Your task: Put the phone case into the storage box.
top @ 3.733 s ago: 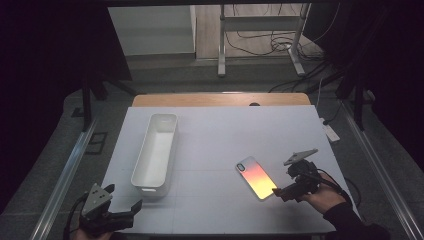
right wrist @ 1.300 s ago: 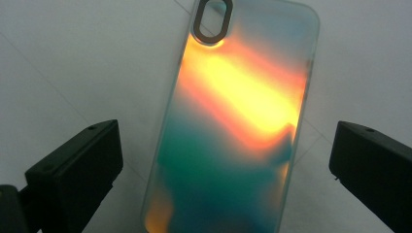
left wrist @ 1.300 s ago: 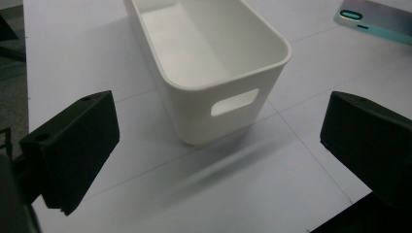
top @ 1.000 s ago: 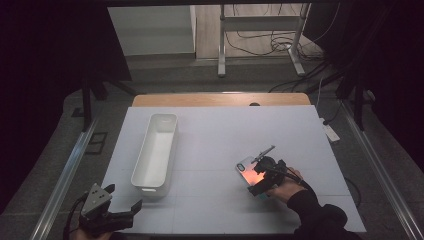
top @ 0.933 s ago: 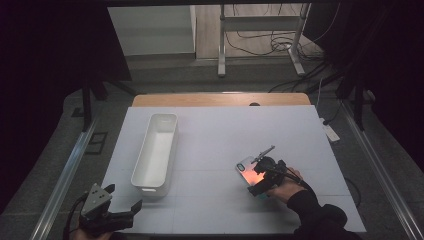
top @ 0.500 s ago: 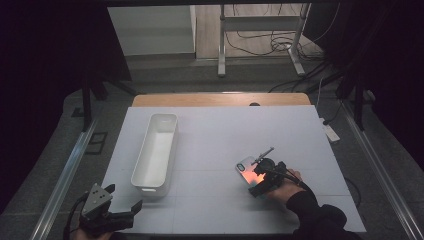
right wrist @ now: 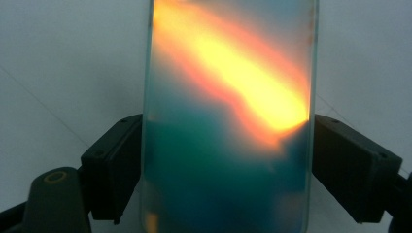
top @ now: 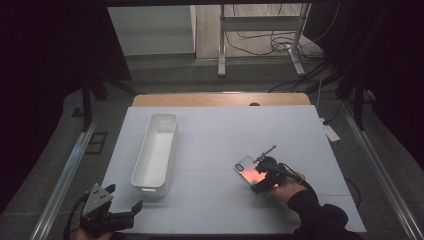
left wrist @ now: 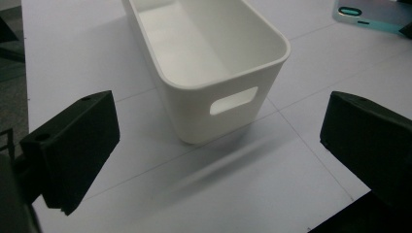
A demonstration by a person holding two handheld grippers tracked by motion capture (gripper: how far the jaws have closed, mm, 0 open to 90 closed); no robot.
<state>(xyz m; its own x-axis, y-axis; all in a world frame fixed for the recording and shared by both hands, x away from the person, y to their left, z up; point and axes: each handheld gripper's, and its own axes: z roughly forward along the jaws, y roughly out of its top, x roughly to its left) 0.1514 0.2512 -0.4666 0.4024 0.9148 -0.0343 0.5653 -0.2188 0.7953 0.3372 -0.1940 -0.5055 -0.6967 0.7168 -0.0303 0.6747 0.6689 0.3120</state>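
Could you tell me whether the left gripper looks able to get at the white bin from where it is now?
Probably yes: the left gripper is open and faces the white bin, with bare table between them.

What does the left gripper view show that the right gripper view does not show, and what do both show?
Left gripper view alone: the white bin with its handle slot, seen between wide-open jaws. Right gripper view alone: the right gripper with a jaw against each long edge of the phone, whose back glows orange over teal. Both: the phone and the white table.
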